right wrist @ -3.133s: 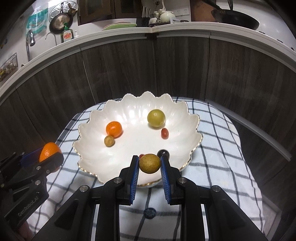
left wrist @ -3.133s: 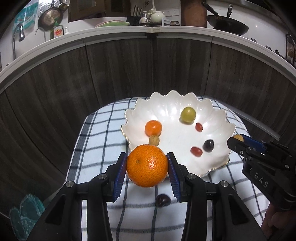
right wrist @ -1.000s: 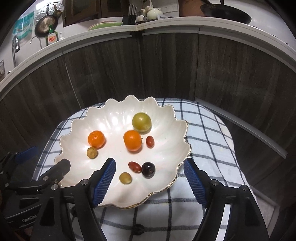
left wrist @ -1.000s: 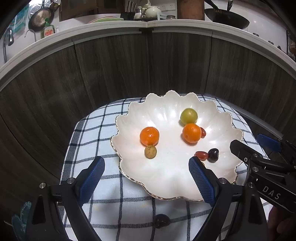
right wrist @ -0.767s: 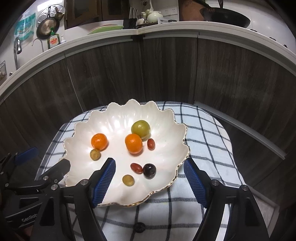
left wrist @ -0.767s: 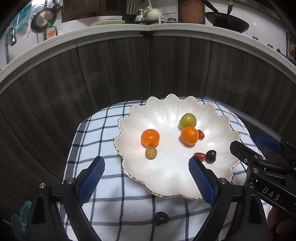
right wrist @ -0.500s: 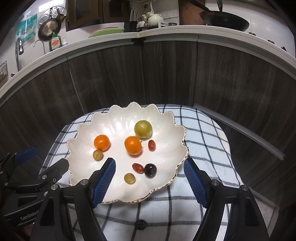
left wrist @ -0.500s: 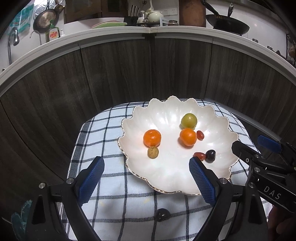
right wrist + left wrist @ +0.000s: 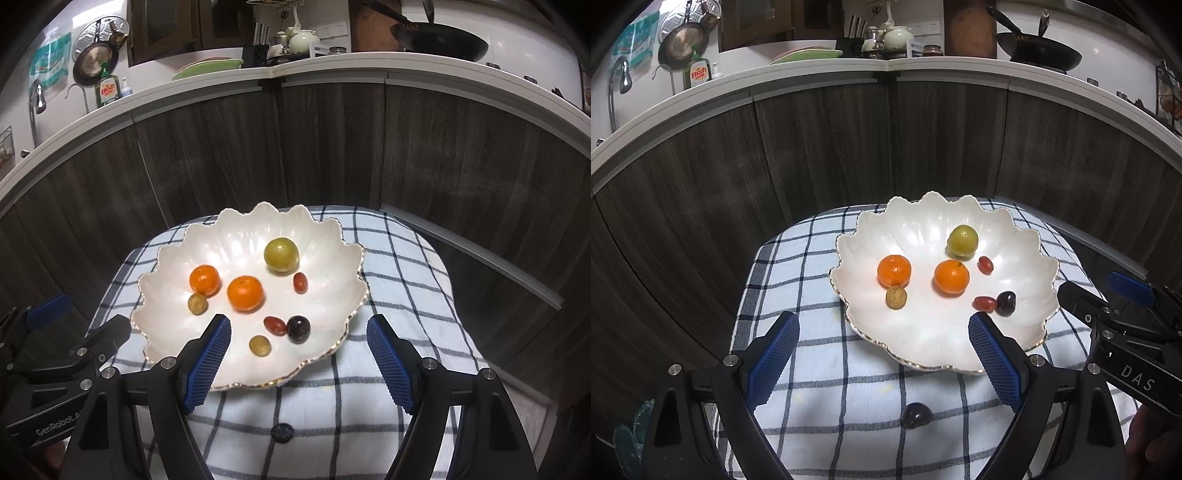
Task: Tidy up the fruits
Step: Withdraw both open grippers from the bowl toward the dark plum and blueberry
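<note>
A white scalloped bowl (image 9: 923, 218) (image 9: 251, 229) sits on a checked cloth. It holds two oranges (image 9: 952, 276) (image 9: 245, 294), a green fruit (image 9: 962, 240) (image 9: 281, 254), small brown, red and dark fruits. A dark grape (image 9: 916, 415) (image 9: 282, 432) lies on the cloth in front of the bowl. My left gripper (image 9: 884, 356) is open and empty, short of the bowl's near rim. My right gripper (image 9: 298, 360) is open and empty over the bowl's near rim. Each gripper shows in the other's view, the right (image 9: 1115, 317) and the left (image 9: 70, 339).
The checked cloth (image 9: 812, 369) (image 9: 399, 288) covers a small round table with edges close on all sides. Dark wood cabinet fronts (image 9: 827, 147) curve behind it. A counter above carries a wok (image 9: 1038, 51), a teapot and dishes.
Both grippers let go of their fruit: the large orange and the small brown fruit now lie in the bowl. Over the last second both open grippers drew back slightly from the bowl.
</note>
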Available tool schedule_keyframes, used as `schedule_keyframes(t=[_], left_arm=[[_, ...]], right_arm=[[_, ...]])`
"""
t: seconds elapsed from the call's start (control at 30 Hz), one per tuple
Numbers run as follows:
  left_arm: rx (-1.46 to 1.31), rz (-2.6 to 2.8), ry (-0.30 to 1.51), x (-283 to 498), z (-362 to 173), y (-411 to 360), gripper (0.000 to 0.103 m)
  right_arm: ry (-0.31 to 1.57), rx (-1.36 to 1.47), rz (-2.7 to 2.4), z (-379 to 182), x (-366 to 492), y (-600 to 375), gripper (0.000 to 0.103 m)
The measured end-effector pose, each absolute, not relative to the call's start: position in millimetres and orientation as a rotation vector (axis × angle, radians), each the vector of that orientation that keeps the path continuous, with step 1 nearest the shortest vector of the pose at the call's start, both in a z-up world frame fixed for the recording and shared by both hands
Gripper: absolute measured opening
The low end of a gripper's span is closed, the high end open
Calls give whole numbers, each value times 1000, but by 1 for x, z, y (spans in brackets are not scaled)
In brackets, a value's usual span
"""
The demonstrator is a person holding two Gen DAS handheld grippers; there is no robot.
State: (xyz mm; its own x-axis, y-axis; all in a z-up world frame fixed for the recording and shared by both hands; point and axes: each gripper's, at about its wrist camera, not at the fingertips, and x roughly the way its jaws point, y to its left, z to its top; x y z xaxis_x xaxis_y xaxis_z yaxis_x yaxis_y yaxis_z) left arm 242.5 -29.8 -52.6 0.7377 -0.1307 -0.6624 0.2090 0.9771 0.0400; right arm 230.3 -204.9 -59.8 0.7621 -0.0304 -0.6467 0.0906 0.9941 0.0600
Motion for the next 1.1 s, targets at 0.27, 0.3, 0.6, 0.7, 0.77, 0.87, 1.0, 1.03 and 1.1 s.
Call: schedule_keyframes(t=[0.27,0.3,0.6,0.7,0.77,0.87,1.0,1.03,1.1], left_arm=[[126,-204,733,232,-65,-26,94],[131,-207,732,230,-66,-26,94],[168,-240,725,220,-81,-28,94],[170,-246,724,218,-84,-28,94],[175,-248,724,216,-88,-29,94],[179,-252,731,214,-95,-29,94],[180,-262,738,212,-104,-28,93],[182,-266,737,211,-107,-29,91],[190,-275,737,210,-111,-31,85]], right_arm=[[713,81,-77,-70,214,-202,77],[712,80,-81,-72,212,-201,77],[716,76,-111,-87,199,-198,77],[725,76,-116,-93,196,-198,77],[728,71,-121,-96,195,-198,77],[735,63,-122,-101,193,-197,77],[745,50,-122,-109,190,-194,77],[746,46,-122,-111,189,-193,77],[746,37,-122,-114,188,-192,77]])
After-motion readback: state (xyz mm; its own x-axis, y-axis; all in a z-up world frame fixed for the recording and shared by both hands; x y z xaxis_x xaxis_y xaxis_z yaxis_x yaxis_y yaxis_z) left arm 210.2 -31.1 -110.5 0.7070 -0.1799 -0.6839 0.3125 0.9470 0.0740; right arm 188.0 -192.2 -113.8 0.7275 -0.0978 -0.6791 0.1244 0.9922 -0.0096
